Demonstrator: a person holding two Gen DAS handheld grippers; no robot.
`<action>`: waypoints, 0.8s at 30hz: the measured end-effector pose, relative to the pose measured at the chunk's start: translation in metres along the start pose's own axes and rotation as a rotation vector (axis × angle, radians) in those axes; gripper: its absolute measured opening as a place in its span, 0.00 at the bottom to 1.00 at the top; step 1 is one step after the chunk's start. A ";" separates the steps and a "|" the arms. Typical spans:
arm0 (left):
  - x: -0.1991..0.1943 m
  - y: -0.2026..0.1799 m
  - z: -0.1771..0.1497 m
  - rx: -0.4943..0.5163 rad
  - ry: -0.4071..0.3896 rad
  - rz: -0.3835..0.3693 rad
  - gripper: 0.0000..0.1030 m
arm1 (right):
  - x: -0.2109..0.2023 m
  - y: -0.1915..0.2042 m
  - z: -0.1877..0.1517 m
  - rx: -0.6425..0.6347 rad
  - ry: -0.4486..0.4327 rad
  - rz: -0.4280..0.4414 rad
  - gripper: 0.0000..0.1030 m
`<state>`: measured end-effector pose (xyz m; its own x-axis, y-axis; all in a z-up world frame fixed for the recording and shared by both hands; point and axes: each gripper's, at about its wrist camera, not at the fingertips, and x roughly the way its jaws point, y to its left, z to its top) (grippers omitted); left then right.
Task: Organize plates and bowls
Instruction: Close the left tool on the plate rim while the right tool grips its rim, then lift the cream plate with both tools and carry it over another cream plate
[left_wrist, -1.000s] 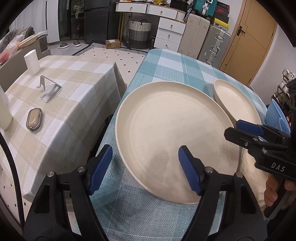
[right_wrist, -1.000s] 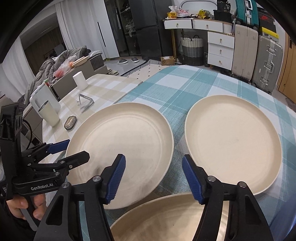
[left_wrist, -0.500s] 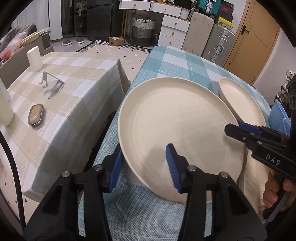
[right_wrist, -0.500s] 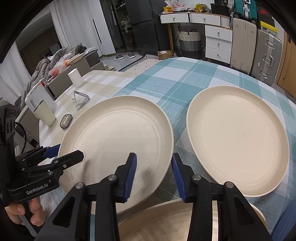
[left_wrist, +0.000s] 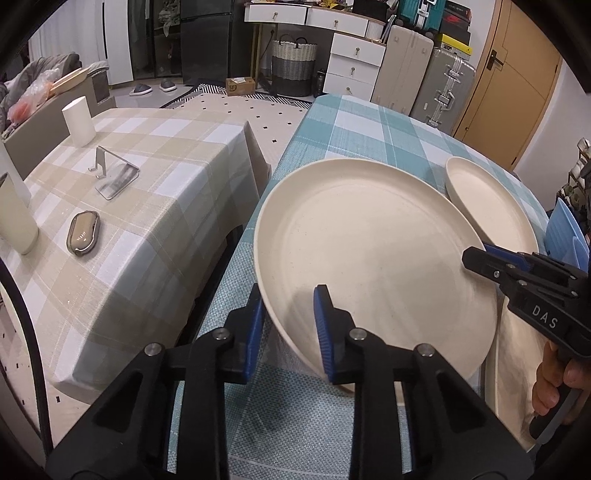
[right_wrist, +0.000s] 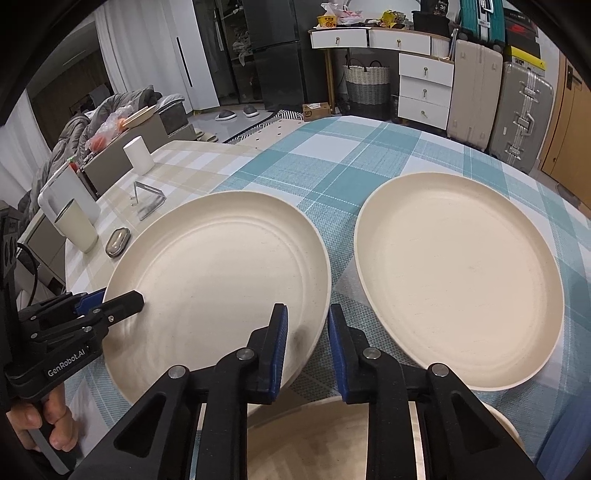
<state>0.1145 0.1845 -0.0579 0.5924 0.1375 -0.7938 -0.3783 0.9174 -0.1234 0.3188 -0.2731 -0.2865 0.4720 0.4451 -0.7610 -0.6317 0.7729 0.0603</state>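
Cream plate (left_wrist: 373, 254) tilted off the teal checked tablecloth (left_wrist: 354, 125), near rim clamped between the blue pads of the left gripper (left_wrist: 288, 317), opposite rim pinched by the right gripper (right_wrist: 304, 339), one pad above the plate, one outside. Second cream plate (right_wrist: 458, 280) flat on the same cloth, just beside the first on the right, untouched. Third cream dish (right_wrist: 314, 439) partly visible under the right gripper; white cup (left_wrist: 78, 120) and metal phone stand (left_wrist: 112, 173) well apart on the beige checked table (left_wrist: 147, 229).

Matt cream plate (left_wrist: 369, 251), woven tablecloth (left_wrist: 354, 129)
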 end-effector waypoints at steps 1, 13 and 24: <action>-0.001 0.000 0.001 -0.001 -0.004 -0.001 0.23 | -0.001 0.000 0.000 0.001 0.000 0.000 0.22; -0.024 -0.002 0.002 0.003 -0.043 -0.002 0.23 | -0.017 0.005 0.001 -0.004 -0.031 -0.004 0.22; -0.050 -0.012 0.005 0.026 -0.084 -0.015 0.23 | -0.045 0.004 0.001 -0.004 -0.069 -0.023 0.22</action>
<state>0.0931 0.1686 -0.0140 0.6558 0.1533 -0.7392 -0.3510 0.9288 -0.1188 0.2951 -0.2899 -0.2514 0.5279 0.4576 -0.7155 -0.6224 0.7816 0.0407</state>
